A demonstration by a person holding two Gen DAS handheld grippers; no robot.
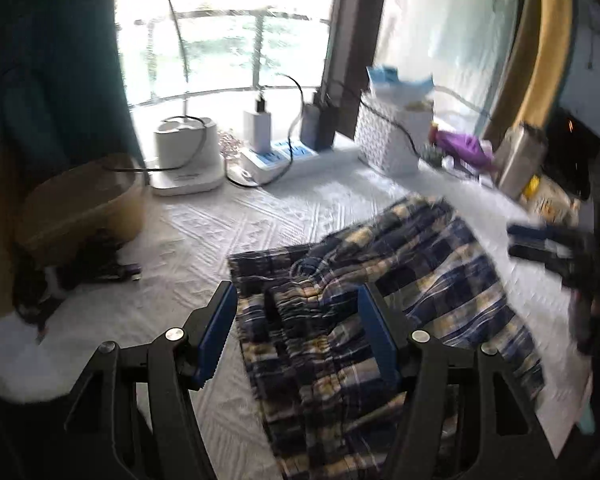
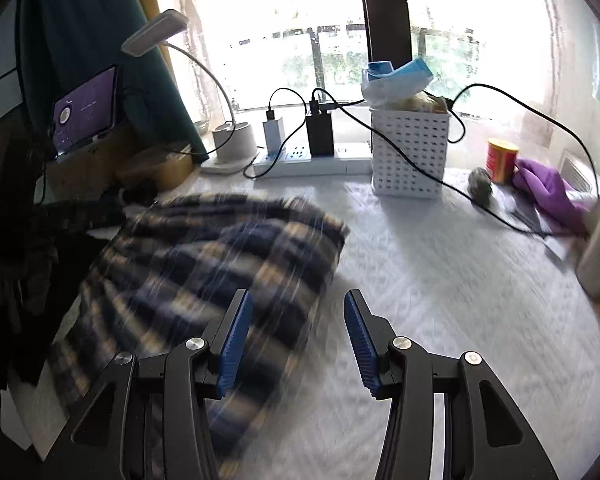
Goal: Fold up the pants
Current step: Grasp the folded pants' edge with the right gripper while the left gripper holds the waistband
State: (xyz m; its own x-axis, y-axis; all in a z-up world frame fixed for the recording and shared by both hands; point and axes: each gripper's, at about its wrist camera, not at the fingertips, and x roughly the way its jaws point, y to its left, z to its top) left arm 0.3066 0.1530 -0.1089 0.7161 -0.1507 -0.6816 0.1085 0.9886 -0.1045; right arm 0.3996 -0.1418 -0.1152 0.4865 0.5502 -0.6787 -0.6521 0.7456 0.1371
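two hand-held grippers hang over the white quilted table (image 2: 440, 280), both with their blue pads spread apart and nothing pinched between them. the left hand-held gripper (image 1: 296, 332) sits low above the plaid pants (image 1: 380, 280), its jaws wide either side of a bunched ridge of cloth, pads clear of it. the right hand-held gripper (image 2: 298, 340) is parted over bare table just beside the pants' edge, gripping nothing. the pants lie in a rumpled, partly folded heap on the table, blue, cream and dark checks, blurred in the right view. farther back stand a white perforated basket (image 2: 410, 156) with a blue mask (image 2: 404, 72) on top, a power strip (image 2: 312, 162) with chargers plugged in, and a white lamp base (image 2: 232, 144). off to the right, a purple cloth (image 2: 548, 192) and a red-and-yellow can (image 2: 500, 160). behind all, a bright window (image 2: 280, 20).
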